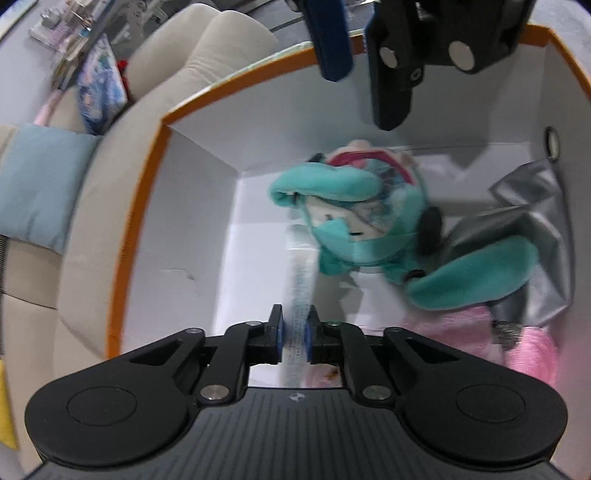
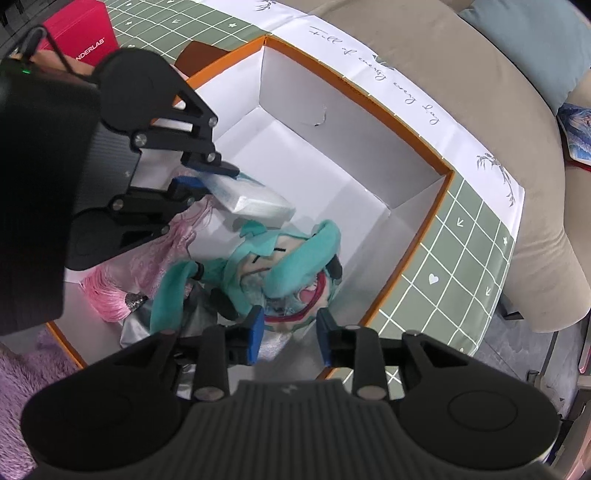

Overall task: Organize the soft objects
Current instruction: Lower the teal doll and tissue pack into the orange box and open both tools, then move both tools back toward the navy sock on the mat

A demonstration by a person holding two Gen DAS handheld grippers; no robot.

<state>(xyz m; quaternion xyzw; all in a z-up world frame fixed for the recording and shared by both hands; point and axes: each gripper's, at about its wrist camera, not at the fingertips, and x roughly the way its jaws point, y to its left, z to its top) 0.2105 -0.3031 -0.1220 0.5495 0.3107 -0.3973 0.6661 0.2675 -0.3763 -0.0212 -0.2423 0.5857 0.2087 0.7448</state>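
While your left gripper (image 1: 294, 334) points down into the white box (image 1: 207, 206) with the orange rim, its blue pads sit either side of a flat pack of tissues (image 1: 300, 280), seen edge-on from that wrist. The gap between the pads is narrow, and you cannot tell from that wrist whether they press on the pack. Beyond the pack, nearer the box's middle, lies the teal-haired plush doll (image 1: 351, 221), blurred. To the doll's right, against the box wall, sits a crumpled silver bag (image 1: 532, 221), and nearer the camera a pink fabric piece (image 1: 524, 350). Your right gripper (image 1: 369, 74) hangs above the box's far wall.

Your right wrist view shows what the left cannot: the tissue pack (image 2: 255, 201) as a broad white slab jutting from the left gripper (image 2: 210, 177), its far end low over the box floor, just beside the doll's head. Your right gripper (image 2: 290, 334) is moderately parted directly above the doll (image 2: 273, 266); nothing is pinched between its pads. Left of the doll lie the pink fabric (image 2: 177, 236) and a pink tassel (image 2: 107, 295). The box (image 2: 332, 122) stands on a green checked cloth (image 2: 461, 258); outside its near left corner is purple fluffy material (image 2: 22, 373), and beyond its far corner a red carton (image 2: 81, 33). A beige sofa (image 2: 498, 110) curves past the cloth.
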